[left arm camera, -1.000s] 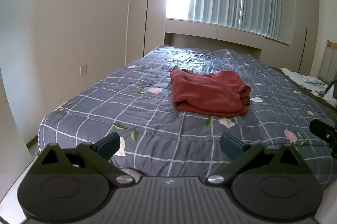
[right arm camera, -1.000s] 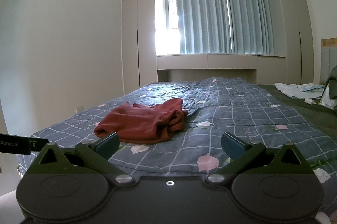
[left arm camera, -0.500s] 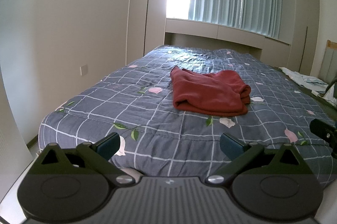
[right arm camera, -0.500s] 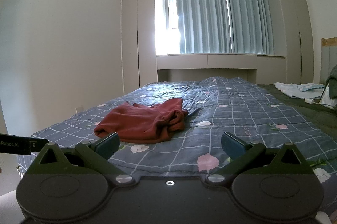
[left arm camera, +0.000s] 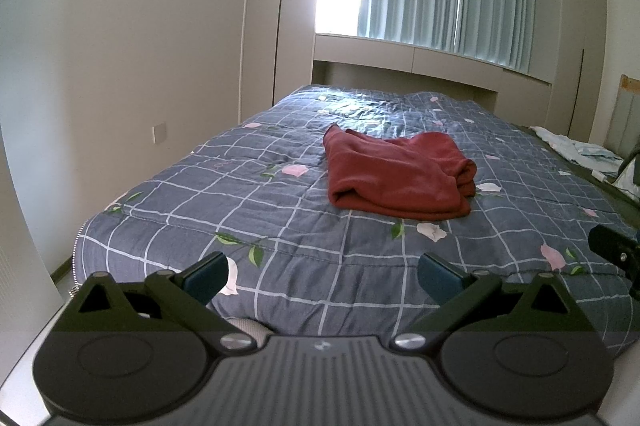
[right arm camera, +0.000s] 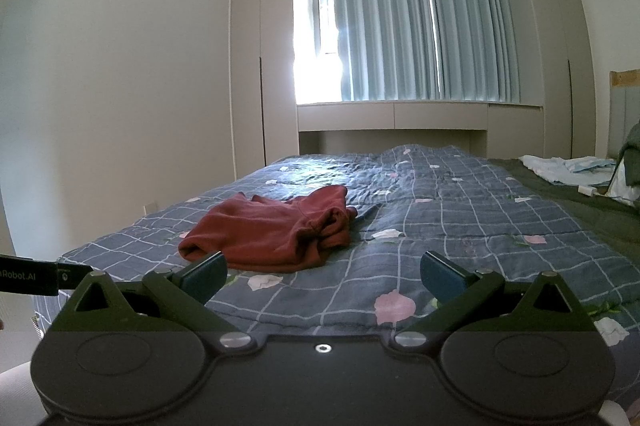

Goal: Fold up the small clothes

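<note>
Garment on bed: a dark red garment lies in a loose, partly folded heap on the bed, which is covered by a blue-grey checked quilt with pink flower prints. Heap sits on the near half of the quilt, clear of every edge.

Left hand-held gripper: jaws spread wide, nothing between the blue pads. It hangs at the foot edge of the bed, off the quilt. Red garment lies ahead of it and a little right of its centre line, well apart from the fingertips.

Right hand-held gripper: also spread wide and empty, at the same foot edge. From this view the red garment lies ahead and to the left, its near hem showing just above the left pad, though farther back on the quilt and not in contact. Bunched folds face the right side of the heap.

Part of the other tool shows at the edge of each view.

Pale blue clothes lie on a dark green cover at the far right of the bed. Curtains hang across the window beyond.
</note>
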{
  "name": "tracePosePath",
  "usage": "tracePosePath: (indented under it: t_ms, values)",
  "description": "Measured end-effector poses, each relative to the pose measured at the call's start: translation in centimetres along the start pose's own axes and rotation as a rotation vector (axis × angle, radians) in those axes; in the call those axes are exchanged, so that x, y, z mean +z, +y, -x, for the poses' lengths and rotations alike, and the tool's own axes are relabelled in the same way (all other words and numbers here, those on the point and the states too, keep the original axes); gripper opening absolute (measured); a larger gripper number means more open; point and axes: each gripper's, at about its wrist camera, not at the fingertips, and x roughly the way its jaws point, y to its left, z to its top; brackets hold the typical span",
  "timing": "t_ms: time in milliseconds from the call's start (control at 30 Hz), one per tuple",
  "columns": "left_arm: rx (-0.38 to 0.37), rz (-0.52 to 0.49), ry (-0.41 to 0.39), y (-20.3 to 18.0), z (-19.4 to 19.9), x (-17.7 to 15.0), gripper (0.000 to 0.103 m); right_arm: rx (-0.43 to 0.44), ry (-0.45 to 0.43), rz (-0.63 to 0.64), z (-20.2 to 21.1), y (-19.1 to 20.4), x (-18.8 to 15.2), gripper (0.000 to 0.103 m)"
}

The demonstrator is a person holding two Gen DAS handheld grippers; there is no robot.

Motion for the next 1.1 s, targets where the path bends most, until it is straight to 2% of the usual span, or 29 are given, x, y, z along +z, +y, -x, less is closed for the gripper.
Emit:
tracePosePath:
  t_ms: [767,1100]
  values:
    - [-0.004,0.003,0.014,0.11,-0.28,-0.22,0.103,-0.002,0.0,-0.002,-0.08,0.09,-0.06,0.102]
    - [0.037,0.022,0.043,0.25,-0.41,-0.21,0.103,-0.002,0.0,-0.002,-0.08,0.09,-0.07,0.102]
